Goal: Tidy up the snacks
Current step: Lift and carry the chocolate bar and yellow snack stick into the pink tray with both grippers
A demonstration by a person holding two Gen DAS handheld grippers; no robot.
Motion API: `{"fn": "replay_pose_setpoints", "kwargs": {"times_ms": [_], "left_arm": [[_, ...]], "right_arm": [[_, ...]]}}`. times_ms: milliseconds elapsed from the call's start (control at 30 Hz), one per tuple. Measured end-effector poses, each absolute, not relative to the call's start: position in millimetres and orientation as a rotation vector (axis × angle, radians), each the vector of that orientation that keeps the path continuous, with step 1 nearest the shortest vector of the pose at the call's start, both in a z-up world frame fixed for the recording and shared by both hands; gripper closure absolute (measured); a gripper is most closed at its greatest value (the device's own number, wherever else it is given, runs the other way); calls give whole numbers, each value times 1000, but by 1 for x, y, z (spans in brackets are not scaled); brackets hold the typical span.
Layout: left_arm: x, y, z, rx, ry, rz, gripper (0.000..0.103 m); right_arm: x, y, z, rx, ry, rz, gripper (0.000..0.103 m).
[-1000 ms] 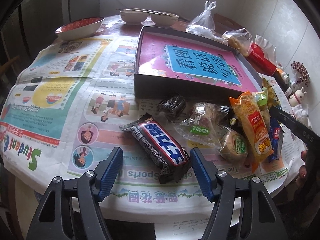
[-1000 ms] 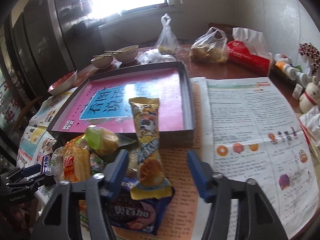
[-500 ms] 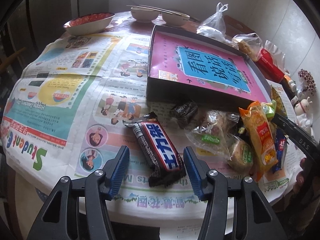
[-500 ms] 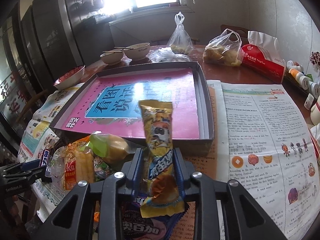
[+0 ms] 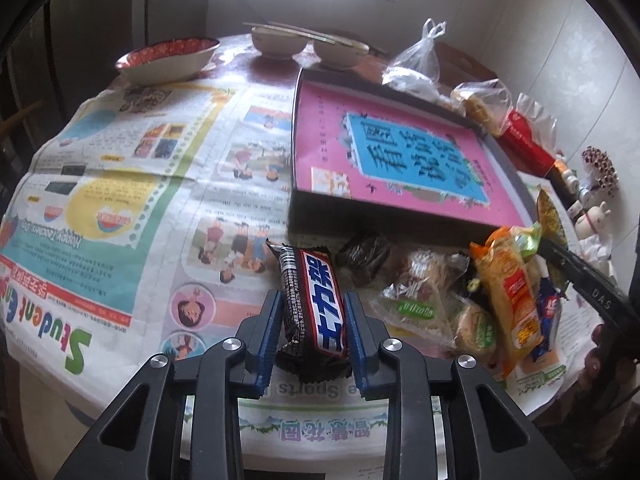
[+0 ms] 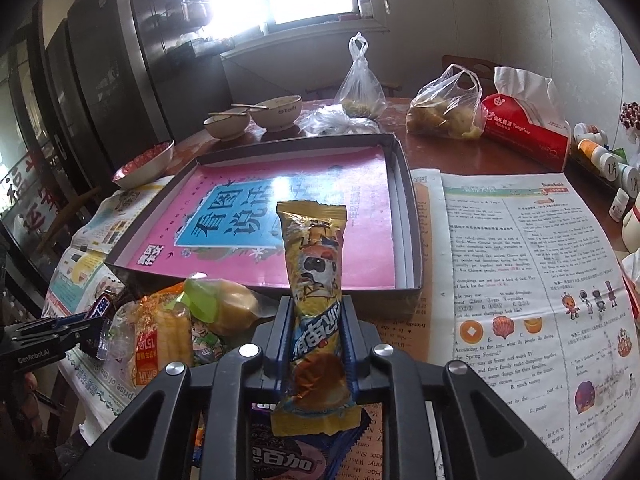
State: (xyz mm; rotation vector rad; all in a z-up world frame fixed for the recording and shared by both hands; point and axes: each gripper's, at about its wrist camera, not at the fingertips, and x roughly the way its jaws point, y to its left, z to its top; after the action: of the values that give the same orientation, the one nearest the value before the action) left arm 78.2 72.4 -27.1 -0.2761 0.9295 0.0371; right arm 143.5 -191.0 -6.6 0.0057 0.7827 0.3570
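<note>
Gripping a dark chocolate bar (image 5: 313, 304) between blue pads that have just been closing, the left gripper (image 5: 313, 338) holds it near the newspaper's (image 5: 132, 200) near edge. The right gripper (image 6: 316, 344), its jaws also just closed, pinches a tall yellow snack packet (image 6: 314, 284) standing upright above a purple cookie pack (image 6: 288, 456). Between the two lies a heap of wrapped snacks: an orange packet (image 5: 510, 300), a clear-wrapped bun (image 5: 416, 292) and a small dark sweet (image 5: 366, 254), crowding the near wall of the shallow box (image 5: 404, 216) with its pink lining. Farther off stand two bowls (image 6: 256, 116), a red-rimmed dish (image 5: 168, 58), tied plastic bags (image 6: 446, 108) and a red tissue pack (image 6: 528, 128).
</note>
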Motion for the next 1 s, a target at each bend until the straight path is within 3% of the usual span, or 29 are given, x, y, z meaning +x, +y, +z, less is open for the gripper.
{"fn": "replay_pose_setpoints", "kwargs": {"times_ms": [1000], "left_arm": [[118, 74, 21, -296, 766, -3, 72]], "right_arm": [[164, -189, 38, 54, 654, 362, 86]]}}
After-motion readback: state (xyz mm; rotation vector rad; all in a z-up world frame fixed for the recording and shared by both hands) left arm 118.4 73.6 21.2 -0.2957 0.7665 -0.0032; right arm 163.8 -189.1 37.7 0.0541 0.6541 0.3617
